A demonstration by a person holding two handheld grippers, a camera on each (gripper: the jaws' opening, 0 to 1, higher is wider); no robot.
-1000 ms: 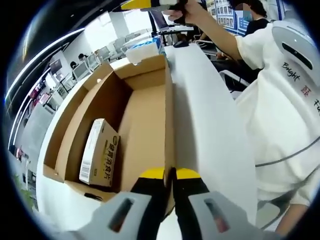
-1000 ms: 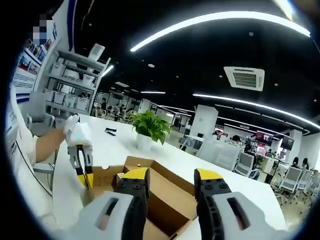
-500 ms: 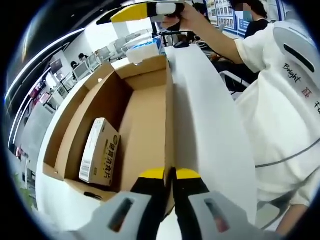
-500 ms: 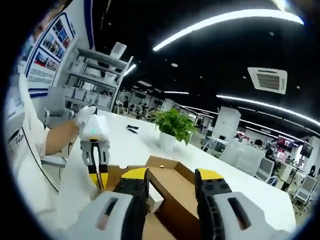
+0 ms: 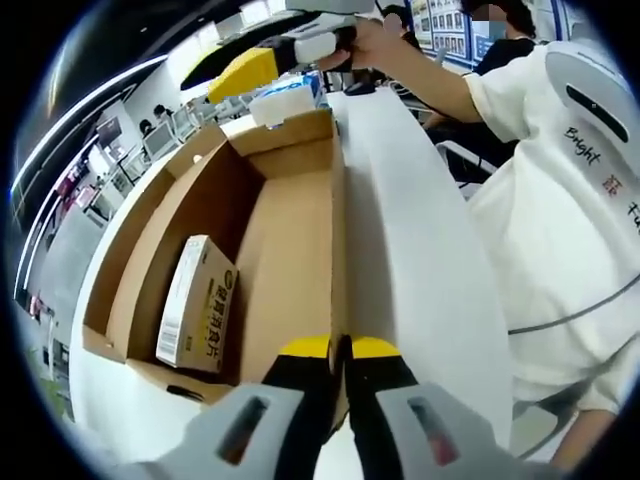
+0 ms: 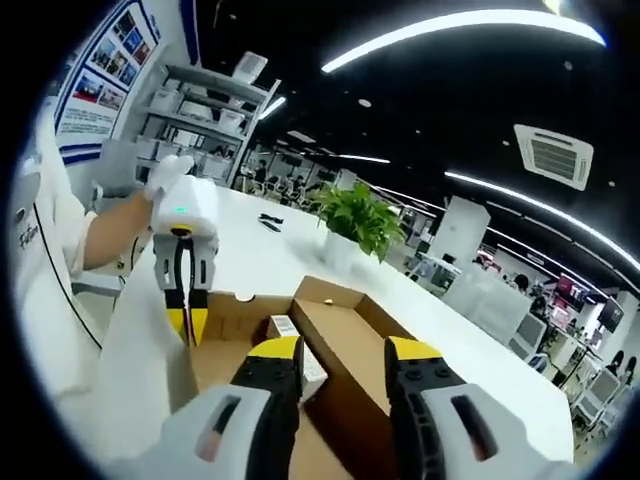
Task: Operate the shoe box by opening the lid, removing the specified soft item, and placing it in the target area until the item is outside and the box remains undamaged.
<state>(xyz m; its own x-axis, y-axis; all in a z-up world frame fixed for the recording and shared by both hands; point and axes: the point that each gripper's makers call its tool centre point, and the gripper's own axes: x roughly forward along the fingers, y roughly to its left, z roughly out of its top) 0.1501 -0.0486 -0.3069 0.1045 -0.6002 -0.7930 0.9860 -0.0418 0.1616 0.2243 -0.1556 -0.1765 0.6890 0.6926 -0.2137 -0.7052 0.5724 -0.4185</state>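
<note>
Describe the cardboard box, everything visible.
The cardboard box is plain brown corrugated board, open-topped, resting on the white table. Its walls stand upright and look undamaged. A small white carton with printed text leans against one inner wall. The left hand-held gripper is shut on the opposite wall's rim. The right hand-held gripper hovers open above it.

Small packet (image 5: 197, 305) print too blurred; cardboard box (image 6: 340, 350) interior partly hidden.

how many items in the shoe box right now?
1: a small printed carton lying against the left wall of the shoe box, also seen past the right claw. Corners under the near rim are hidden.
</note>
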